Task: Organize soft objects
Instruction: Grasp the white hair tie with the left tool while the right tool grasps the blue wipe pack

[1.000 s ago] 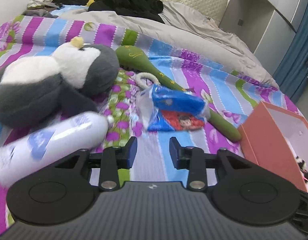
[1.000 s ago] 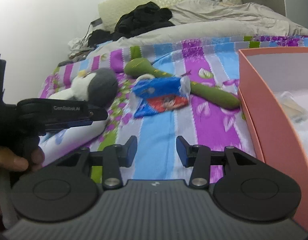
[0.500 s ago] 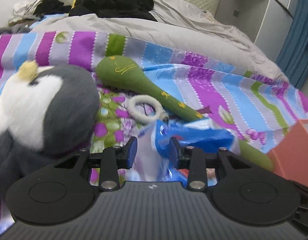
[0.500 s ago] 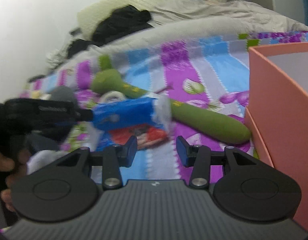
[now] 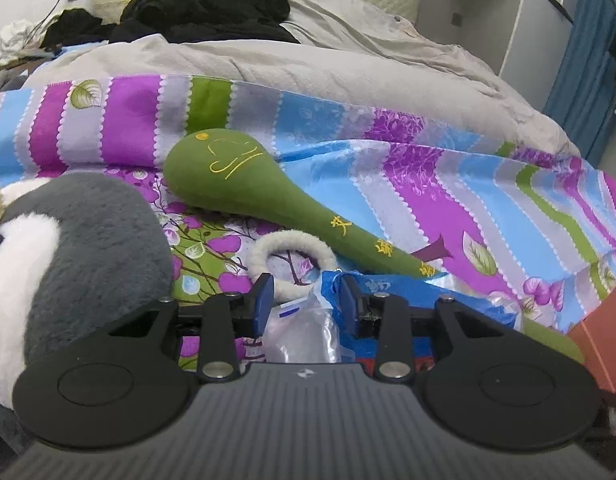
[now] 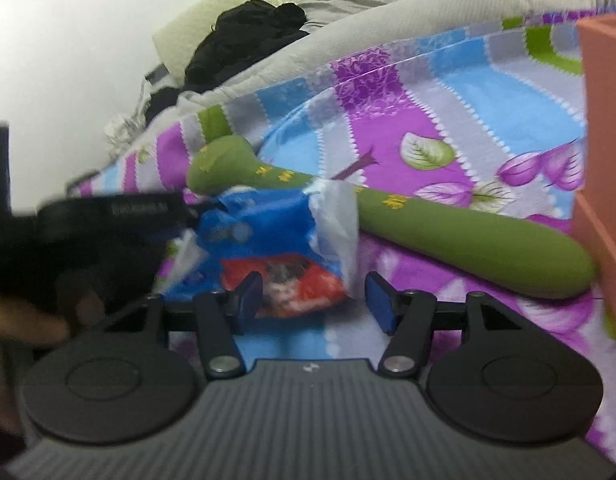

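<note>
A blue and red plastic bag [image 6: 267,236] with clear ends lies on the striped bedspread. My left gripper [image 5: 305,304] is open, and the bag's clear end [image 5: 303,328] sits between its fingers without being visibly squeezed. My right gripper [image 6: 316,300] hangs just before the bag's red part; its jaws are opening, with the bag's lower edge partly between them. A long green plush mallet [image 5: 267,204] lies behind the bag. A grey and white plush penguin [image 5: 79,248] fills the left. A white fluffy ring [image 5: 291,244] lies between them.
An orange box [image 6: 604,120] stands at the right, touching the mallet's handle end. A grey duvet [image 5: 308,60] and black clothes [image 5: 203,4] are piled at the bed's head. A person's hand [image 6: 27,320] holds the left tool.
Both grippers have moved forward and down to the blue bag. A white bottle has dropped out of the left view. The right jaws have widened; the left jaws kept the same gap.
</note>
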